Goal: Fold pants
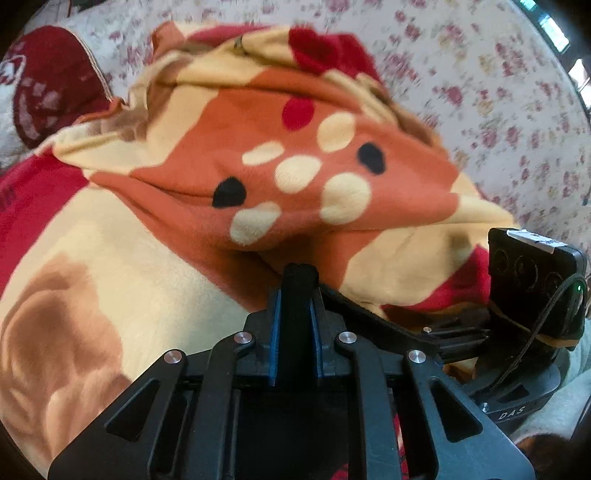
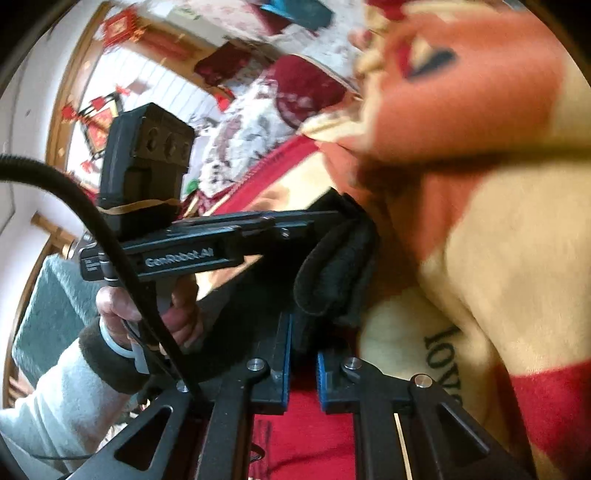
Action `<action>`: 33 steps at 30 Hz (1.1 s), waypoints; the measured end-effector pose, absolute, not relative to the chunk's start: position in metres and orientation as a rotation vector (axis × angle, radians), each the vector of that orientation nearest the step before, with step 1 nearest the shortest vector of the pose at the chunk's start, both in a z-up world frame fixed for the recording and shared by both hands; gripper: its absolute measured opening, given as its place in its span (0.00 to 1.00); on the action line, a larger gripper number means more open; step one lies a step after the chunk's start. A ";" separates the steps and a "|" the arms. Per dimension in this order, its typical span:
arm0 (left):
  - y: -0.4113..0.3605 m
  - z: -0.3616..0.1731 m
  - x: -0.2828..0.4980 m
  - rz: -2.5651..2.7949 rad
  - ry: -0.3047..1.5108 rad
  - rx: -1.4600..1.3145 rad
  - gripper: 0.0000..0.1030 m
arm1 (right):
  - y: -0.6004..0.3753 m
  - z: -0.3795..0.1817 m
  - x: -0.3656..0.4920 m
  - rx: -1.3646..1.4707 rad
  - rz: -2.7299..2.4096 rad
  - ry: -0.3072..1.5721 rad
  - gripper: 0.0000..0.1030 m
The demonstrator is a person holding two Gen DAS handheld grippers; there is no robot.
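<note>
Currently both the left gripper (image 1: 300,275) and right gripper (image 2: 334,266) seem clamped on the pants (image 1: 295,177), mid-lift; next, carry the fold over.

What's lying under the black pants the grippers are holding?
Under the black pants a fleece blanket in cream, orange and red shows. Whatever lies beneath that blanket is covered and cannot be seen.

Bunched pants (image 1: 295,155) rise straight ahead of the left gripper (image 1: 300,275); flowered bedsheet (image 1: 498,110) lies clear beyond-right.

Home bedroom — floral bedsheet (image 1: 480,110), red window decorations (image 2: 122,26)
</note>
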State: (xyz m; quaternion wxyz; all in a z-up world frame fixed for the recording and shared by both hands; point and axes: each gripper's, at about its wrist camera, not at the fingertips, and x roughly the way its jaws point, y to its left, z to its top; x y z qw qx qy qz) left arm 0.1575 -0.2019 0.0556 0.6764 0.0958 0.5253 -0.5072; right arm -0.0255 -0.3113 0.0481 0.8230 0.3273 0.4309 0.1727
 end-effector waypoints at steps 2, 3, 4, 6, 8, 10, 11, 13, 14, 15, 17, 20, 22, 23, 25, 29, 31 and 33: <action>-0.190 0.071 0.157 -1.131 1.148 0.195 0.12 | -0.305 0.061 -0.026 0.669 0.396 0.902 0.10; -0.182 0.079 0.156 -1.127 1.134 0.182 0.12 | -0.305 0.068 -0.028 0.657 0.415 0.894 0.10; -0.174 0.087 0.155 -1.119 1.119 0.167 0.12 | -0.300 0.075 -0.027 0.650 0.434 0.885 0.10; -0.151 0.101 0.155 -1.104 1.094 0.140 0.12 | -0.291 0.084 -0.026 0.633 0.469 0.870 0.10; -0.127 0.115 0.154 -1.084 1.063 0.115 0.12 | -0.274 0.098 -0.022 0.597 0.518 0.858 0.10; -0.097 0.128 0.151 -1.061 1.033 0.067 0.12 | -0.254 0.110 -0.016 0.553 0.562 0.851 0.10; -0.086 0.131 0.150 -1.050 1.027 0.049 0.12 | -0.244 0.114 -0.014 0.528 0.583 0.849 0.10; -0.058 0.136 0.146 -1.004 1.005 0.011 0.12 | -0.218 0.125 -0.009 0.451 0.634 0.844 0.10; -0.042 0.138 0.143 -0.978 0.996 -0.009 0.12 | -0.207 0.128 -0.006 0.425 0.653 0.844 0.10; -0.032 0.138 0.141 -0.962 0.991 -0.026 0.12 | -0.194 0.131 -0.004 0.400 0.682 0.848 0.10; 0.001 0.138 0.135 -0.924 0.980 -0.078 0.12 | -0.175 0.130 -0.002 0.371 0.730 0.863 0.10; 0.046 0.126 0.120 -0.847 0.980 -0.138 0.12 | -0.137 0.122 0.005 0.305 0.802 0.898 0.10; 0.073 0.113 0.112 -0.800 0.994 -0.186 0.12 | -0.111 0.112 0.007 0.269 0.856 0.936 0.10; 0.085 0.107 0.108 -0.775 1.000 -0.209 0.12 | -0.097 0.106 0.009 0.246 0.884 0.957 0.10; 0.113 0.093 0.101 -0.697 1.011 -0.248 0.12 | -0.075 0.095 0.010 0.212 0.925 0.995 0.10; 0.155 0.075 0.094 -0.562 1.044 -0.313 0.12 | -0.039 0.061 0.023 0.181 0.970 1.098 0.15; 0.171 0.075 0.088 -0.509 1.029 -0.345 0.13 | -0.038 0.042 0.036 0.294 0.973 1.197 0.24; 0.180 0.082 0.081 -0.492 1.008 -0.355 0.33 | -0.048 0.040 0.041 0.448 1.020 1.229 0.41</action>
